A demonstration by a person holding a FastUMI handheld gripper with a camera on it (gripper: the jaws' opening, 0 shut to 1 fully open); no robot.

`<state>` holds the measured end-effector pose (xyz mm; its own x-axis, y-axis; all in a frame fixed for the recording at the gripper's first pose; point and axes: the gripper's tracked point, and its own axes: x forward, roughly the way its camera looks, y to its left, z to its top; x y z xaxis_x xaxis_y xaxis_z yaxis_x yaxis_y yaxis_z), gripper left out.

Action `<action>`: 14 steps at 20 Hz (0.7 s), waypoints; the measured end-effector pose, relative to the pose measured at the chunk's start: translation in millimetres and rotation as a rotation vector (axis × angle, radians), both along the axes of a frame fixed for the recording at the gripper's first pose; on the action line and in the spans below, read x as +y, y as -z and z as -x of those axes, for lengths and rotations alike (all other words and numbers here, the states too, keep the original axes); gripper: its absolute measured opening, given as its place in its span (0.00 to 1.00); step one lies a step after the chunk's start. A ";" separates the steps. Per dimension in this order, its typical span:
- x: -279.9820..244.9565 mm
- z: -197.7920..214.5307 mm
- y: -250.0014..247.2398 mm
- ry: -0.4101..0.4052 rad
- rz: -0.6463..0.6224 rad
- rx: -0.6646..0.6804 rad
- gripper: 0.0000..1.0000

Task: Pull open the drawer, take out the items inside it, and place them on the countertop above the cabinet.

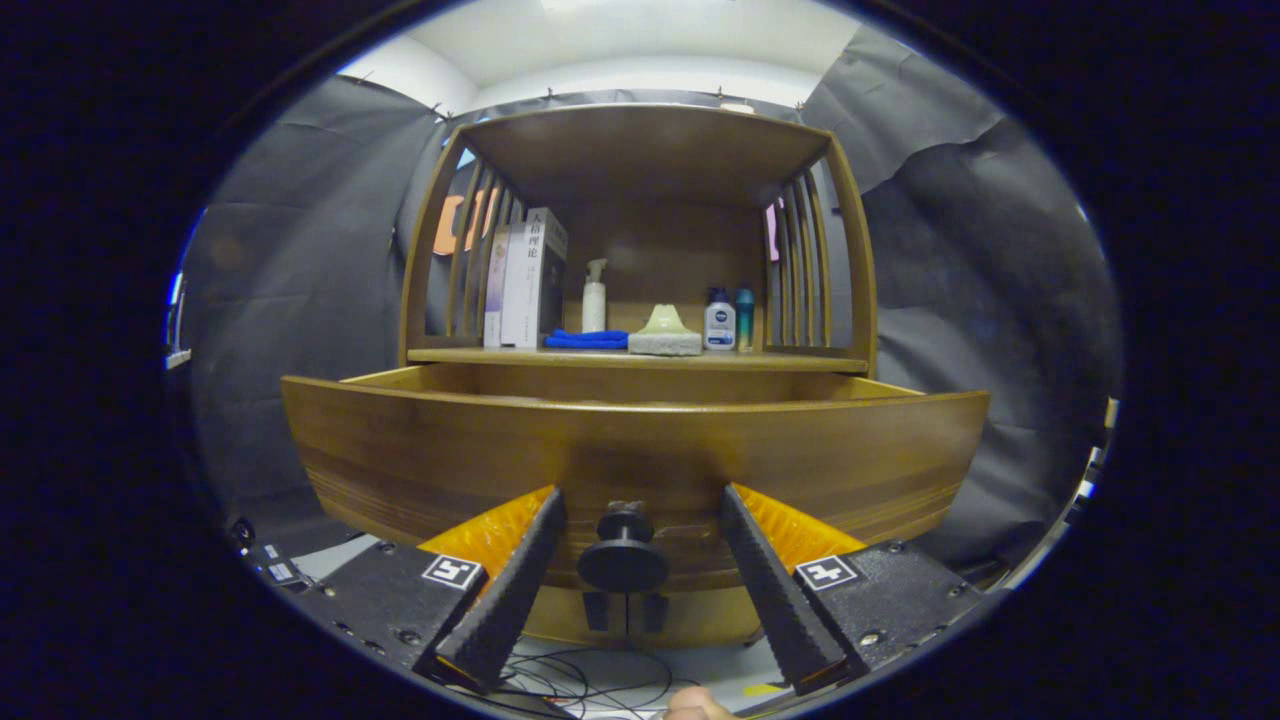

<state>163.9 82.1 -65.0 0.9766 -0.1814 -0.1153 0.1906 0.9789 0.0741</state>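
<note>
Wooden drawer (640, 455) pulled out; ribbed tongs (640, 510) spread around its round black knob (623, 562).

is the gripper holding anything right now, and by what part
Nothing is held. The gripper is open, its fingers apart on either side of the drawer knob, not touching it.

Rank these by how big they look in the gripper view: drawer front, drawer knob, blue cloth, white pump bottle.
1. Drawer front, largest by far.
2. Drawer knob, between the open gripper's fingers; nearness to the camera inflates it.
3. Blue cloth and white pump bottle look about alike; not ranked.
</note>
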 end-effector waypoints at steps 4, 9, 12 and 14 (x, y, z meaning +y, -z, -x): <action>-3.1 -10.2 0.1 -0.003 -0.001 0.008 0.99; -2.1 -17.2 -3.2 -0.001 -0.006 0.006 0.99; -3.8 -27.6 -3.9 0.001 -0.006 0.012 0.99; -4.3 -30.5 -6.1 0.000 -0.010 0.013 0.99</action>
<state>194.4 77.8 -59.0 0.9751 -0.1799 -0.1298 0.1914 0.9781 0.0817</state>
